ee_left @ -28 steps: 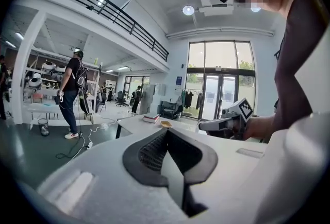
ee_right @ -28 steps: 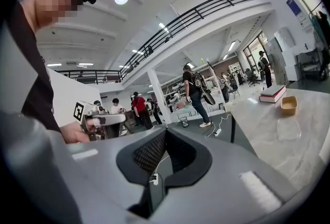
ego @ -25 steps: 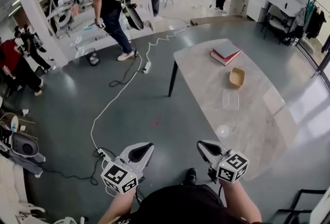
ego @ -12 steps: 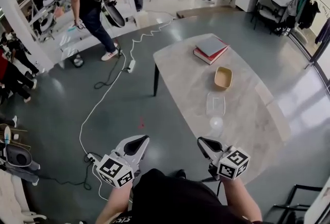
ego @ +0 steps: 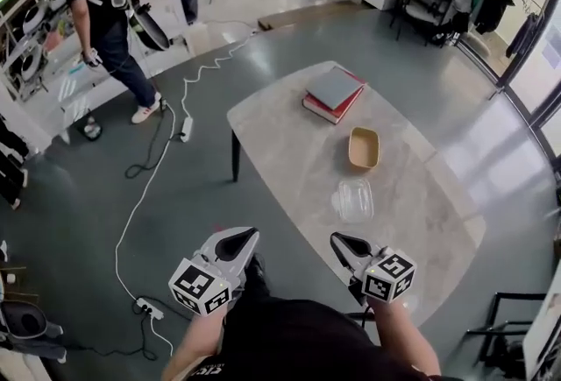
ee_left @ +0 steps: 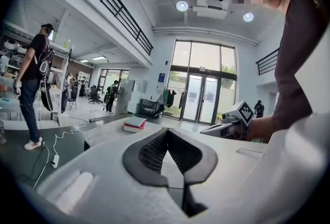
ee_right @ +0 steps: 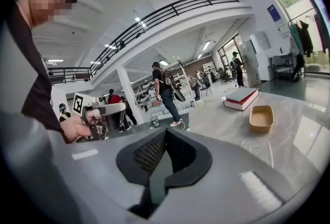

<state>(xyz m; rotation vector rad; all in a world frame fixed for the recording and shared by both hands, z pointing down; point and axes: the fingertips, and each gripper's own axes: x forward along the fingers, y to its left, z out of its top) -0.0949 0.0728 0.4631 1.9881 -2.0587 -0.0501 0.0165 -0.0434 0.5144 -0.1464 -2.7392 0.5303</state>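
Two grippers, both mine. Left gripper (ee_left: 166, 131): jaws closed tip to tip, nothing between them. Right gripper (ee_right: 165, 131): likewise closed and empty. Clear container (ego: 354, 200): toward the near end of the tabletop (ego: 280, 151), just ahead of the right gripper. Its outline is faint against the marble, and my own housing cuts off its lower part in the right gripper view. Long axis runs lengthwise toward the tan tray (ego: 364, 148) beyond.

Table (ego: 280, 147): book stack (ego: 333, 94), tan tray (ego: 363, 148), clear tub (ego: 354, 200).
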